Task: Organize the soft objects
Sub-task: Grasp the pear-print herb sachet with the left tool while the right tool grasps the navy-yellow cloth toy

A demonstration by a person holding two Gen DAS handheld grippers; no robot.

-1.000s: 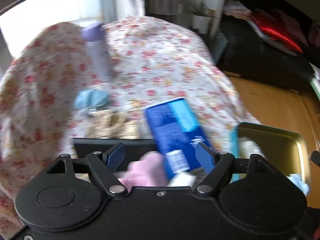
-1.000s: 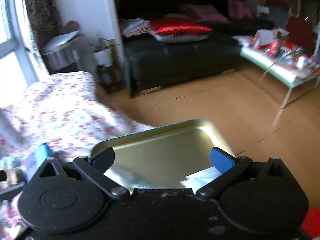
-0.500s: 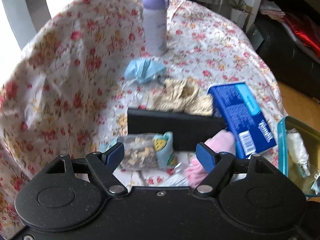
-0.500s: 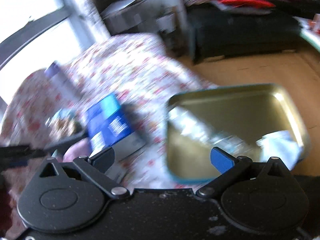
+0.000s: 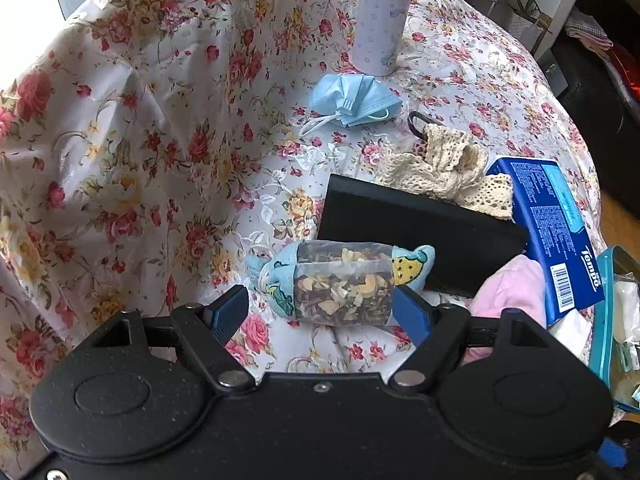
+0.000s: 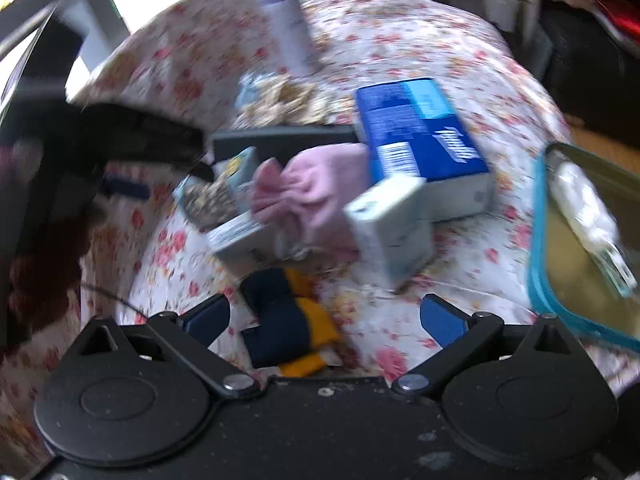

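A home living room – floral tablecloth (image 5: 168, 128), dark sofa (image 6: 592, 92), wooden floor (image 6: 600, 140)

Both grippers are black with round pivots, silver screws, blue-padded jaws.

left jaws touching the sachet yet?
Cannot tell. In the left wrist view the left gripper straddles the sachet: clear gap on the left, right pad overlaps its edge.

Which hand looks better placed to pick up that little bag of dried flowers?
Probably the left. The left gripper has open fingers on either side of the bag; the right gripper hangs over a blue-and-yellow cloth.
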